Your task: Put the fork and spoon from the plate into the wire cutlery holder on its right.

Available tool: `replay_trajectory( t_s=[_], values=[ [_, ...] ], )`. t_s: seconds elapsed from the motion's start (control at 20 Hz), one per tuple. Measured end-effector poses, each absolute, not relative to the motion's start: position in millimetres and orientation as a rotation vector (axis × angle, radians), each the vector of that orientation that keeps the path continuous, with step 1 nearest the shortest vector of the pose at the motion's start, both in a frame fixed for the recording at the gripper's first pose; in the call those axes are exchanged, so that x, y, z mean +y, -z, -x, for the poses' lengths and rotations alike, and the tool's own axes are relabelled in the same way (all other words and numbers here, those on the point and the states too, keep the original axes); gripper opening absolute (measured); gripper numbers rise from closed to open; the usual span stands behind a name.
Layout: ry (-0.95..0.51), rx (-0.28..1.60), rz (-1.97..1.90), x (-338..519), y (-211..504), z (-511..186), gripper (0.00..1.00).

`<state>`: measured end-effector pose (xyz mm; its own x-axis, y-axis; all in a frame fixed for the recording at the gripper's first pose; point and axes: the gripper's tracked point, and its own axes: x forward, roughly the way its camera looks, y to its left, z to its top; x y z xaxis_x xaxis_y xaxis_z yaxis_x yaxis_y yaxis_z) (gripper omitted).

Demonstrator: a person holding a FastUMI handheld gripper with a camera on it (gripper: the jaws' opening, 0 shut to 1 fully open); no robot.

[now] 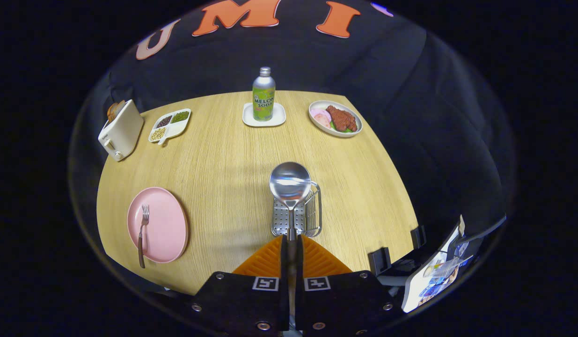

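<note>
My gripper (291, 239) is shut on the handle of a shiny metal spoon (290, 183), whose bowl sticks out ahead of the orange fingers (266, 260). Below and just beyond the fingertips stands the wire cutlery holder (312, 215), with the spoon held above it. To the left lies the pink plate (169, 234) on the wooden table (223, 154). A fork (142, 229) rests on the plate's left side, tines pointing away and its dark handle hanging over the near rim.
At the far edge stand a green soda bottle (263, 96) on a white coaster, a plate of food (335, 118) to its right, a divided dish of beans (169, 125) and a white toaster (121, 130) to its left. Clamps and papers (438, 267) sit off the table's near right corner.
</note>
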<state>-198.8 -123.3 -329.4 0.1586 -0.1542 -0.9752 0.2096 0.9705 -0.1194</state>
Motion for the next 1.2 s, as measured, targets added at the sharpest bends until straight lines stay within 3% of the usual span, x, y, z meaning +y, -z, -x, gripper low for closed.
replay_trajectory(
  t_s=[0.3,0.8,1.2],
  values=[
    [0.298,1.426,-0.058,-138,353,210,0.07],
    [0.311,1.297,-0.066,-150,357,177,0.09],
    [0.312,0.893,-0.113,-154,277,94,0.09]
  ],
)
